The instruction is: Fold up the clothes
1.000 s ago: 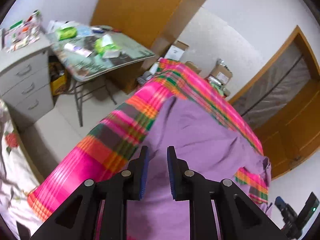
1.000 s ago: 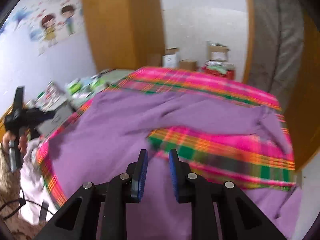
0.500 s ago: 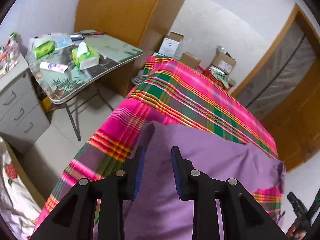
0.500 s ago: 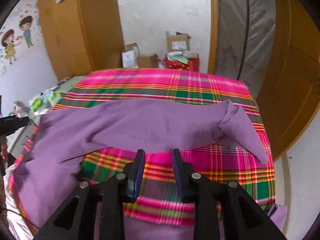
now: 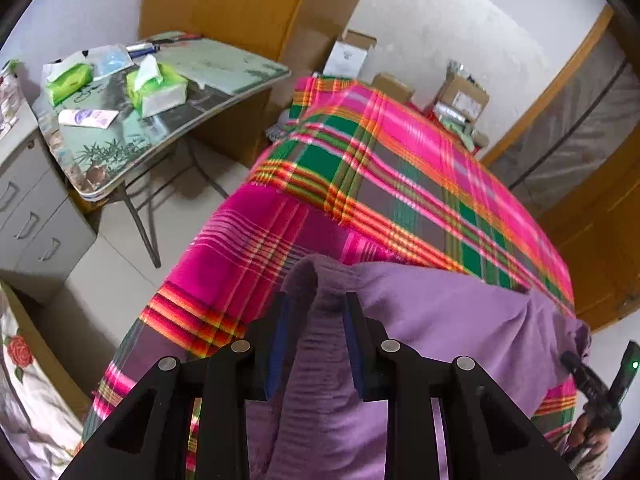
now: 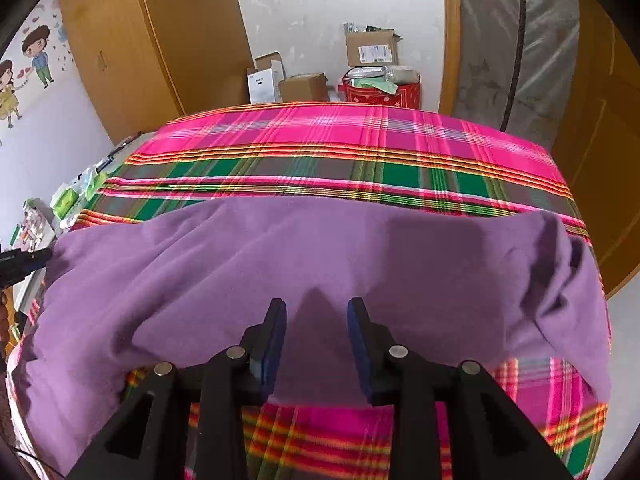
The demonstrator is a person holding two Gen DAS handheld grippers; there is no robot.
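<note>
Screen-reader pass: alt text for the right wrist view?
The right hand-held gripper, jaws open with nothing between them, points down at a purple garment spread across a pink-and-green plaid cloth; cardboard boxes stand by the far wall.

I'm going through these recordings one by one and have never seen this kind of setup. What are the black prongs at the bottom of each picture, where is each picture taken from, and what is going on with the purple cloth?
There is no robot here. A person holds a hand-held gripper in each hand, and each one carries a wide-angle camera looking forward along its two black fingers. One picture comes from the left gripper, the other from the right gripper.

Both look down on a purple garment spread over a pink and green plaid cover. In the left view a bunched edge of the garment sits between the blue pads, so it looks gripped. The right gripper's jaws have just been opening; they stand apart over the cloth, with no fold seen rising between the pads.

Off to the side is a folding table with tissue packs, and cardboard boxes stand by the far wall.
</note>
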